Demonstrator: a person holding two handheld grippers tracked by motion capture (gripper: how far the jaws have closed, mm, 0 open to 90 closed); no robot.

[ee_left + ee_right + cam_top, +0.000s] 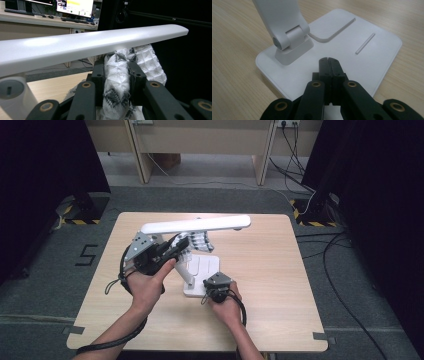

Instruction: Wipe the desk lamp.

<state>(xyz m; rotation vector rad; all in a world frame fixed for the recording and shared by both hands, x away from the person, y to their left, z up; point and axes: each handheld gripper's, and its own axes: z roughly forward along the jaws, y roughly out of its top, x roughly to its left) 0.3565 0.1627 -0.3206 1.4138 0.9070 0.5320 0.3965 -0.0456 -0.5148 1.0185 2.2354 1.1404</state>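
Two grippers are seen at work on a white desk lamp [196, 223] near the middle of the table [280, 285] in the high view. The left gripper [176, 246] is held under the lamp head, and the right gripper [218, 285] is pressed down on the lamp base [192, 280].

In the left gripper view, a white patterned cloth [117, 82] is clamped between the jaws, just below the lamp head [82, 47]. Wiping of the head is judged to be the step in hand; a steady stroke along its underside is called for next.

In the right gripper view, the jaws are closed on nothing, tips resting on the base [362, 60].

No readable writing is found on the lamp; a "5" [88, 255] is marked on the floor.
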